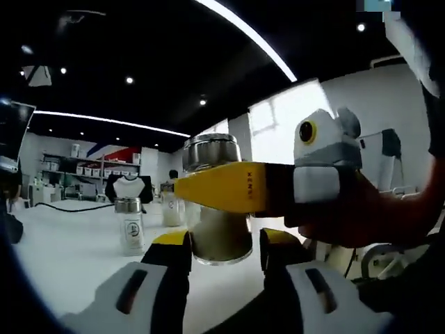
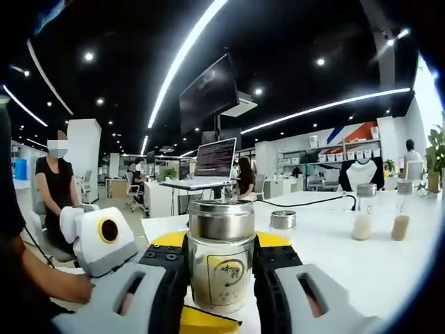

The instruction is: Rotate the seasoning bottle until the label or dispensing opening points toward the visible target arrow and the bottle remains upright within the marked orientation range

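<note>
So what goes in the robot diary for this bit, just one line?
glass seasoning bottle with steel lid: upright | right gripper: shut on bottle | left gripper: jaws beside bottle base, grip unclear | white table

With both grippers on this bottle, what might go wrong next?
1. Both grippers clamp the bottle at once: the right gripper around the glass body, the left gripper lower down. Twisting against each other could tip it or make it slip.
2. The label sits between the right fingers, partly covered, so its heading is hard to judge.
3. No target arrow shows on the table, so alignment may end up off.
</note>
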The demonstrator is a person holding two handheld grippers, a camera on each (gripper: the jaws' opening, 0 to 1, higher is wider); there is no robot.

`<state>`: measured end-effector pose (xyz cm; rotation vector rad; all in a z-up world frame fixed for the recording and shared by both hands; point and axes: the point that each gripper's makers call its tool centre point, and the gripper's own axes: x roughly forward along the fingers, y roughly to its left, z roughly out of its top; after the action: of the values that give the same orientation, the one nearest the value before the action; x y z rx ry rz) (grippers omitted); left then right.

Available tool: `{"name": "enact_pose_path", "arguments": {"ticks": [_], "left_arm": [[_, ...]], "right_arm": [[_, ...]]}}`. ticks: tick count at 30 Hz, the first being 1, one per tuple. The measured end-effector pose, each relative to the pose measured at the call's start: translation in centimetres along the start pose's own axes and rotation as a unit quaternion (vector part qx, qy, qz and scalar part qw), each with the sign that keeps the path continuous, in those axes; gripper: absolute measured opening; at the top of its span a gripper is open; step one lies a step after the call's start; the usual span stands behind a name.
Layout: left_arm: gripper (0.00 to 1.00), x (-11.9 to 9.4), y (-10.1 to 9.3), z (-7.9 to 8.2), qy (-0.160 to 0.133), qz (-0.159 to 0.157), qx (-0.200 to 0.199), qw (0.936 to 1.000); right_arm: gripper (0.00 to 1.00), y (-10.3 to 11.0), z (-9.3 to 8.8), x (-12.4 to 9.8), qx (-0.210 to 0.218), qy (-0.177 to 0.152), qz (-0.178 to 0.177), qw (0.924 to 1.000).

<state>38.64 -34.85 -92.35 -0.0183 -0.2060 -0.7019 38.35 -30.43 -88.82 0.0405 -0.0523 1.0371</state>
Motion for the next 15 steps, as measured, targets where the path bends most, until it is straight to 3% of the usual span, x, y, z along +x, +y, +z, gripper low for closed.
{"name": "enact_pose_path", "arguments": {"ticks": [4, 6, 8, 12, 15], "left_arm": [[0.41, -0.1, 0.8, -0.1, 0.001, 0.032, 0.021, 0.9993], [0.37, -0.5, 1.2, 0.1, -0.004, 0.033, 0.006, 0.9994], [0.37, -0.4, 1.1, 0.0, -0.006, 0.021, -0.001, 0.9998], [0.37, -0.6, 1.0, -0.3, 0.008, 0.001, 0.009, 0.9999], [0.36, -1.0, 0.2, 0.0, 0.002, -0.053, -0.028, 0.9982]], "right_arm": [[0.33, -0.1, 0.0, 0.4, 0.017, -0.007, -0.009, 0.9998], [0.33, 0.1, -0.1, 0.5, 0.026, -0.004, -0.002, 0.9996], [0.33, 0.0, 0.0, 0.5, 0.026, -0.006, 0.000, 0.9997], [0.33, 0.8, -0.2, 0.2, 0.008, 0.005, 0.049, 0.9987], [0.32, 1.6, 0.1, -0.8, 0.012, 0.001, 0.105, 0.9944]]}}
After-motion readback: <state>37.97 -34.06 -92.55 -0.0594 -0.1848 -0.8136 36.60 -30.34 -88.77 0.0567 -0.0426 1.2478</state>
